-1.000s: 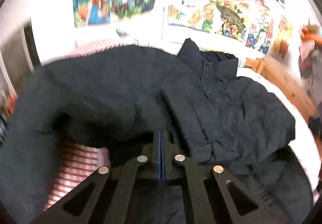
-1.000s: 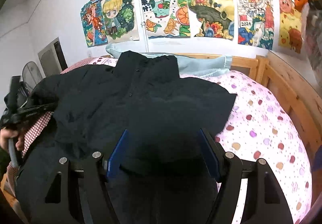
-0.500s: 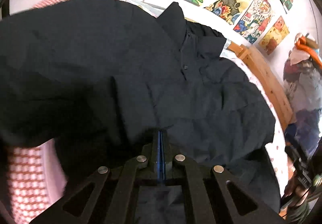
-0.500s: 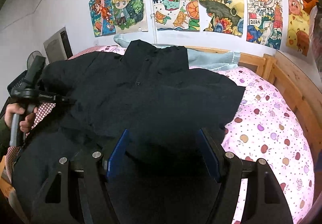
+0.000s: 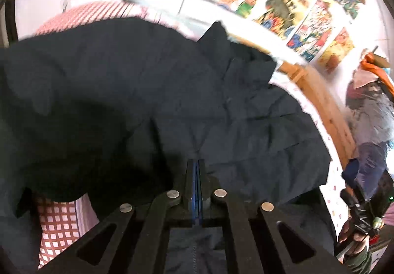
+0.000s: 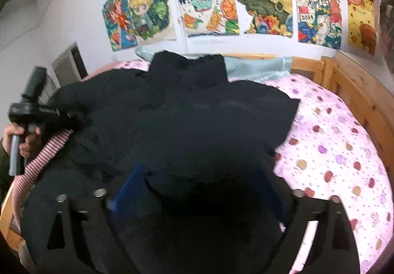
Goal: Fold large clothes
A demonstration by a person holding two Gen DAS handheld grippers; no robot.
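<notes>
Large black shirt (image 6: 187, 126) spread across bed with pink spotted cover (image 6: 339, 150), collar at 12 o'clock toward the wall, hem at 6 o'clock under the right wrist camera; one short sleeve laid flat toward 3 o'clock in the right wrist view, edge resting on the spotted cover; opposite side of the shirt lifted and draped over toward the middle, bulging in a dark fold at 9 o'clock in the left wrist view (image 5: 86, 106); red-and-white checked sheet (image 5: 59, 224) exposed beneath that raised fold at 7 o'clock. Left gripper (image 5: 195, 163) closed tight on shirt fabric, blue pads pressed together with cloth pinched at the tips, creases radiating from the pinch point; same gripper seen from the right wrist camera at 9 o'clock (image 6: 61, 116), carried by a hand (image 6: 22, 138) on the handle. Right gripper (image 6: 199, 175) with jaws opening, spread wide either side of the hem region; dark cloth lying between the blue pads (image 6: 130, 185), pads not pressing on it. Pale blue pillow (image 6: 256, 67) against the wooden bed frame (image 6: 357, 86) at 12 o'clock; colourful posters (image 6: 266, 3) on the wall above.
</notes>
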